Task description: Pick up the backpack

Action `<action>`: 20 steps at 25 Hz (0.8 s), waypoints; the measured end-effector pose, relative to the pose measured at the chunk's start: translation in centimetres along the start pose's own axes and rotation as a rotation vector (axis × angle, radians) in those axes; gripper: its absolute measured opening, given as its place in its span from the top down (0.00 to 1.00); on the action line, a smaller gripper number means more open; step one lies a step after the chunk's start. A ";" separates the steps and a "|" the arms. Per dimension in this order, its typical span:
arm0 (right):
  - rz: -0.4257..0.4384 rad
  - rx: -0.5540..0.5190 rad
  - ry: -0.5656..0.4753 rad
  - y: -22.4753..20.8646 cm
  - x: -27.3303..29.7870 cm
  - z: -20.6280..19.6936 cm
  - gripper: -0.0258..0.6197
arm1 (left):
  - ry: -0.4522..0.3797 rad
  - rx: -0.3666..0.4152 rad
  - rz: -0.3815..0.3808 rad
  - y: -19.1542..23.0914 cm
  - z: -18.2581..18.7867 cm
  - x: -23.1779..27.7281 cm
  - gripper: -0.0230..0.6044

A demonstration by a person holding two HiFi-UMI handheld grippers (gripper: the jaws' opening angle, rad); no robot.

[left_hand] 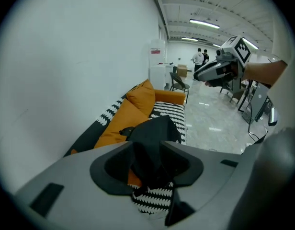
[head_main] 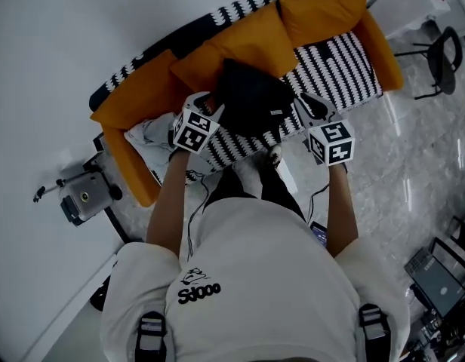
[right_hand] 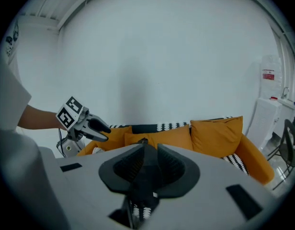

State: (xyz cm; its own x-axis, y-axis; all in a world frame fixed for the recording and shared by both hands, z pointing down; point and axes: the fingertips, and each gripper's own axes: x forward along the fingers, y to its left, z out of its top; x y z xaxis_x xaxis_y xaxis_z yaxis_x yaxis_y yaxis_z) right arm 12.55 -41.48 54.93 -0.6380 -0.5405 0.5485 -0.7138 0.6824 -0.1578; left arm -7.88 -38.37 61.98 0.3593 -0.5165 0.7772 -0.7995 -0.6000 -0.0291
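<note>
Black fabric backpack (head_main: 251, 100): parked at centre frame in the head view, on the seat of the orange sofa with black-and-white patterned upholstery (head_main: 334, 55), backed against the orange back cushions (head_main: 244, 40). Appears from the left gripper view to stand propped rather than lie flat, rising from the seat to a peak near the cushions. Long axis therefore judged to run up the backrest, not along the seat, though hard to confirm from overhead.

Flanked on both sides. Left hand-held gripper (head_main: 208, 105) at the pack's left edge in the head view, jaws well apart, dark backpack fabric showing in the gap but no pad visibly pressing on it. Right hand-held gripper (head_main: 308, 105) at the right edge, jaws only slightly parted, black fabric and a small white tag (right_hand: 154, 194) filling the narrow slot; not clamped as far as can be seen. Both aimed inward and downward at the pack, about equally near, neither clearly ahead.

Judged as the reach-and-grasp step: nothing lifted yet, pack resting fully on the seat. Calls next, by the look of it, for each set of jaws pushed a little further onto a fold, strap or side seam, then closed before any raise. Soft cloth apt to slip or bunch, so worth taking a deep bite on both sides and lifting evenly.
</note>
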 end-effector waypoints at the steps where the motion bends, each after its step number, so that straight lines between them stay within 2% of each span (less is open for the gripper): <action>1: -0.001 0.000 0.019 0.4 0.5 -0.4 0.80 | 0.002 0.006 -0.010 0.5 -0.4 0.4 0.70; 3: -0.008 -0.002 0.051 1.2 1.4 -1.0 0.74 | 0.012 0.009 -0.043 1.4 -1.4 1.3 0.68; 9: -0.060 0.028 0.087 2.7 2.6 -1.9 0.73 | 0.066 0.018 -0.183 2.2 -3.9 4.7 0.59; 15: -0.104 0.061 0.101 3.3 3.1 -2.8 0.73 | 0.118 0.007 -0.237 2.9 -5.7 8.3 0.49; 18: -0.125 0.096 0.101 3.6 2.8 -3.5 0.73 | 0.132 -0.015 -0.292 2.4 -6.4 9.5 0.47; 20: -0.139 0.114 0.104 3.7 2.7 -4.0 0.73 | 0.138 -0.040 -0.299 2.4 -6.7 10.2 0.45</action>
State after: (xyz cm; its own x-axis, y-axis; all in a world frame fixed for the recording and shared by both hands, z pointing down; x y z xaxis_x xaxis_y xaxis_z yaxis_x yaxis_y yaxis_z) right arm 9.35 -38.47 59.13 -0.5017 -0.5677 0.6527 -0.8247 0.5416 -0.1629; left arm -9.36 -40.95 74.01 0.5143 -0.2321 0.8256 -0.6880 -0.6863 0.2357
